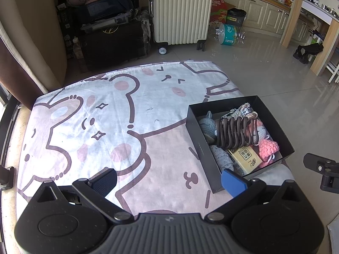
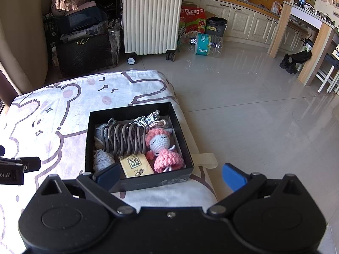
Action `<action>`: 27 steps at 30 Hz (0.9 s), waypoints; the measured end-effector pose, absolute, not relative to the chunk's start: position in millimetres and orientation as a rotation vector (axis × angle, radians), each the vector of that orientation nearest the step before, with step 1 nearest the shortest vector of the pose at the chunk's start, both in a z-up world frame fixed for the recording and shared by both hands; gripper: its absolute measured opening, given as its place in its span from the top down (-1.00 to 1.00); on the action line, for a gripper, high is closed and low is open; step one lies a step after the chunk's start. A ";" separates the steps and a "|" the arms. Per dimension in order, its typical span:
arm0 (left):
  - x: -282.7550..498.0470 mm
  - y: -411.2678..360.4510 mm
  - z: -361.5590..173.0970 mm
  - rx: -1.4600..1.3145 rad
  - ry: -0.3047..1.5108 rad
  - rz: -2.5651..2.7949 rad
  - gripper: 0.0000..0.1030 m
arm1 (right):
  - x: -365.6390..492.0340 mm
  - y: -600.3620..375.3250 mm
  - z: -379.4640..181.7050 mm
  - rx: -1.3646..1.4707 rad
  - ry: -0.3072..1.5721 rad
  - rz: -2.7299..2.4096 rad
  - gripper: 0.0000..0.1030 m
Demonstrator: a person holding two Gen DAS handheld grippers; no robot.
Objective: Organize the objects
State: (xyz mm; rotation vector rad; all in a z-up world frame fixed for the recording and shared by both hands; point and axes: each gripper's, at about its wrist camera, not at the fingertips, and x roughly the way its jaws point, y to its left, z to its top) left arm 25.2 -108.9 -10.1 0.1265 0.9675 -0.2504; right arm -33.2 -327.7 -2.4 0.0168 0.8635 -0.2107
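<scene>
**Box packed, blanket bare: the sorting looks close to finished**

The black box (image 2: 138, 111) sits at the right edge of the cartoon blanket (image 1: 89, 114), holding a brown coiled cord (image 2: 127, 140), a pink crochet doll (image 2: 162, 148), grey knitted pieces (image 2: 102, 158) and a yellow packet (image 2: 136, 166). No loose item shows on the blanket in either view. Both the left gripper (image 1: 169, 180) and the right gripper (image 2: 170, 174) hover with jaws spread wide, holding nothing. Judging by this, little remains beyond perhaps tidying the box's contents.

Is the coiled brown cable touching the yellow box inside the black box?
Touching. The right wrist view shows the coiled brown cable lying over the yellow box's top edge, no gap.
</scene>
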 end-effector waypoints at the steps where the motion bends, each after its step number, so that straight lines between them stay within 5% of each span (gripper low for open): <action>1: 25.2 -108.9 -10.1 0.126 0.967 -0.250 -1.00 | -33.6 -327.7 -3.0 0.017 0.864 -0.211 -1.00; 27: 25.4 -108.9 -11.2 0.133 0.969 -0.254 -1.00 | -33.3 -327.1 -3.8 0.017 0.866 -0.210 -1.00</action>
